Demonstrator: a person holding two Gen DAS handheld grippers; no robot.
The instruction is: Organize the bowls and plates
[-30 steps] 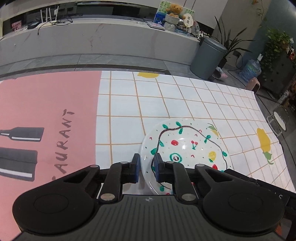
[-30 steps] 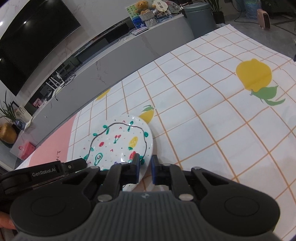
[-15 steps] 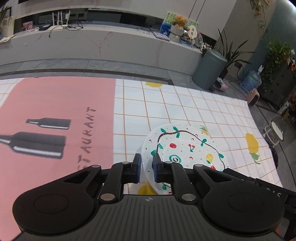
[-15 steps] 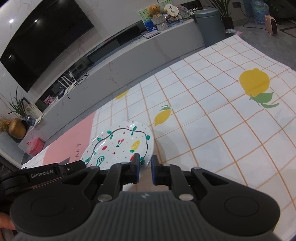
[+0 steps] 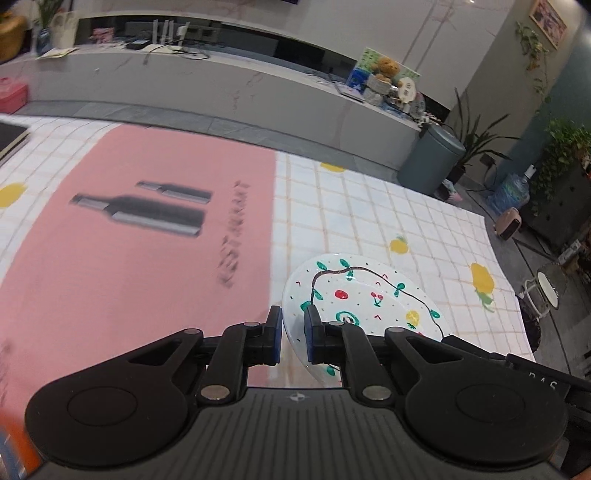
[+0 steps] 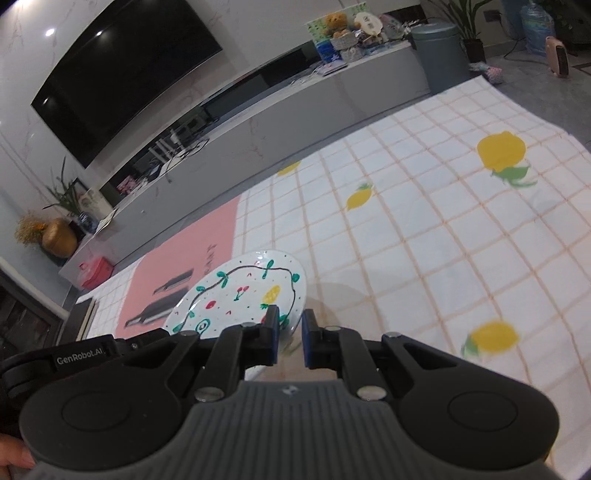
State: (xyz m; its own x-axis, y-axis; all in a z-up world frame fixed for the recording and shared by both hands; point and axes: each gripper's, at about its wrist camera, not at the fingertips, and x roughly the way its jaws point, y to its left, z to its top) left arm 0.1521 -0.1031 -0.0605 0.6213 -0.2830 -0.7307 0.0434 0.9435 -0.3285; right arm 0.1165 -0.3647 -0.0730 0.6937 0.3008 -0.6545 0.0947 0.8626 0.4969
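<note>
This is a home living room. A large curved television (image 6: 125,77) hangs on a marble-look wall above a long, low grey media console (image 5: 229,92) that carries a router with antennas (image 5: 168,31), a teddy bear (image 5: 386,68) among boxes and knick-knacks, and a gold vase of dried flowers (image 6: 57,238) at its far end. Beside the console stand a grey lidded bin (image 5: 430,158), potted houseplants (image 5: 480,136), a water-cooler bottle (image 5: 511,192) and a small pink heater (image 6: 557,55) on a grey tiled floor (image 5: 147,120), with a framed picture (image 5: 548,18) and trailing ivy (image 5: 532,40) on the wall, while the counter (image 6: 424,229) in front wears a checked cloth printed with lemons.
</note>
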